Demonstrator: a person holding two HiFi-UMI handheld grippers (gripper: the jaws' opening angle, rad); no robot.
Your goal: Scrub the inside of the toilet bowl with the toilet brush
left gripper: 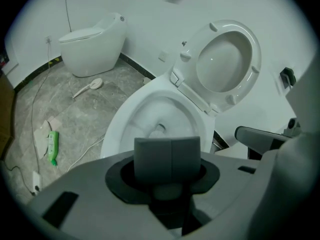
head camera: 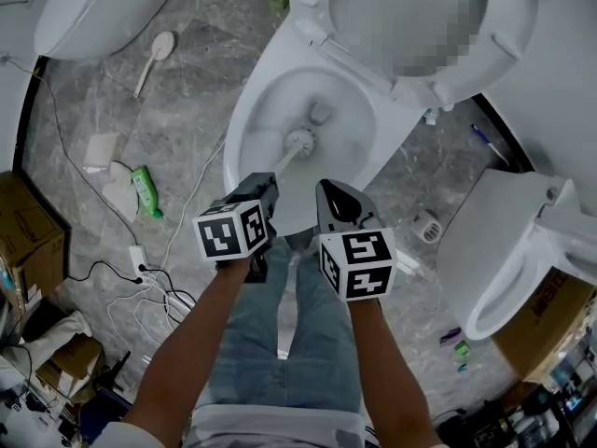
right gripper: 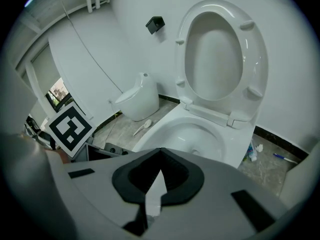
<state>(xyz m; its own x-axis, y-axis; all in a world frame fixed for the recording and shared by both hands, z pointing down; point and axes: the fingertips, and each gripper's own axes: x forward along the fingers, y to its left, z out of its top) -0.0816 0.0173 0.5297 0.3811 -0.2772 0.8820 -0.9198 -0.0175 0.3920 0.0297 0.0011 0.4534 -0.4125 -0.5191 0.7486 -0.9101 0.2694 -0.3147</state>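
The white toilet bowl (head camera: 244, 129) stands open in front of me with its seat and lid (head camera: 508, 40) raised. A toilet brush (head camera: 299, 141) has its white head down inside the bowl near the drain. Its handle runs back to my left gripper (head camera: 264, 189), which is shut on it. In the left gripper view the closed jaws of the left gripper (left gripper: 167, 156) point at the bowl (left gripper: 117, 124), and the brush head (left gripper: 158, 130) shows just past them. My right gripper (head camera: 332, 196) hangs beside the left one over the bowl's front rim, shut and empty. Its jaws, those of the right gripper (right gripper: 159, 178), face the bowl (right gripper: 150, 134).
A second toilet (head camera: 103, 7) stands at the far left and a third (head camera: 504, 250) close on the right. A green bottle (head camera: 145, 192), a handled scrubber (head camera: 159, 52), rags and white cables (head camera: 149, 283) lie on the grey floor to the left. Cardboard boxes (head camera: 28, 241) line the left edge.
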